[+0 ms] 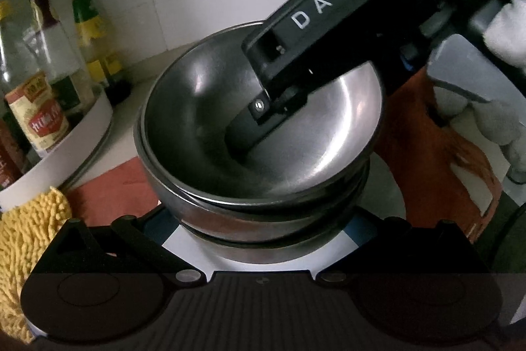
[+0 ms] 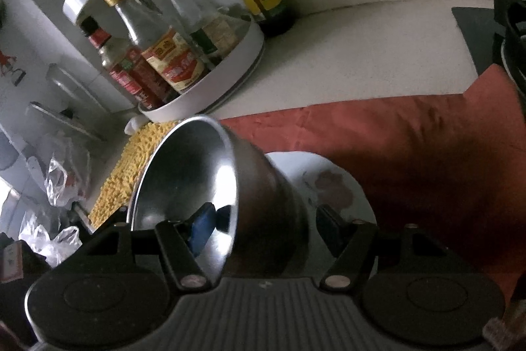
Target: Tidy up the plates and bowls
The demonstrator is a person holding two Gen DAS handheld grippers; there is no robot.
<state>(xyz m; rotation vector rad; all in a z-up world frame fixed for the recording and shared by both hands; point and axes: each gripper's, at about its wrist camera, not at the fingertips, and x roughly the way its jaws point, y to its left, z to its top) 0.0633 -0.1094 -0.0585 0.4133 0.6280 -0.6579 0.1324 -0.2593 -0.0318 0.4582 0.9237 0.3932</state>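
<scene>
In the left wrist view a stack of steel bowls (image 1: 203, 107) fills the middle, standing on a white plate (image 1: 210, 255). My right gripper (image 1: 263, 117) reaches in from the upper right, one finger inside the top bowl, pinching its wall. My left gripper's fingertips are hidden under the stack; only its base shows. In the right wrist view my right gripper (image 2: 263, 219) is shut on the top steel bowl (image 2: 197, 180), with a blue pad inside and the other finger (image 2: 332, 229) outside. The bowl is tilted. A white flowered plate (image 2: 332, 183) lies behind it.
A white turntable rack (image 2: 210, 94) with several sauce bottles (image 2: 164, 55) stands at the left by the tiled wall. A yellow chenille cloth (image 2: 131, 160) and a red cloth (image 2: 411, 140) lie on the counter. A stove burner (image 2: 506, 32) is at the far right. Plastic bags (image 2: 62, 180) lie left.
</scene>
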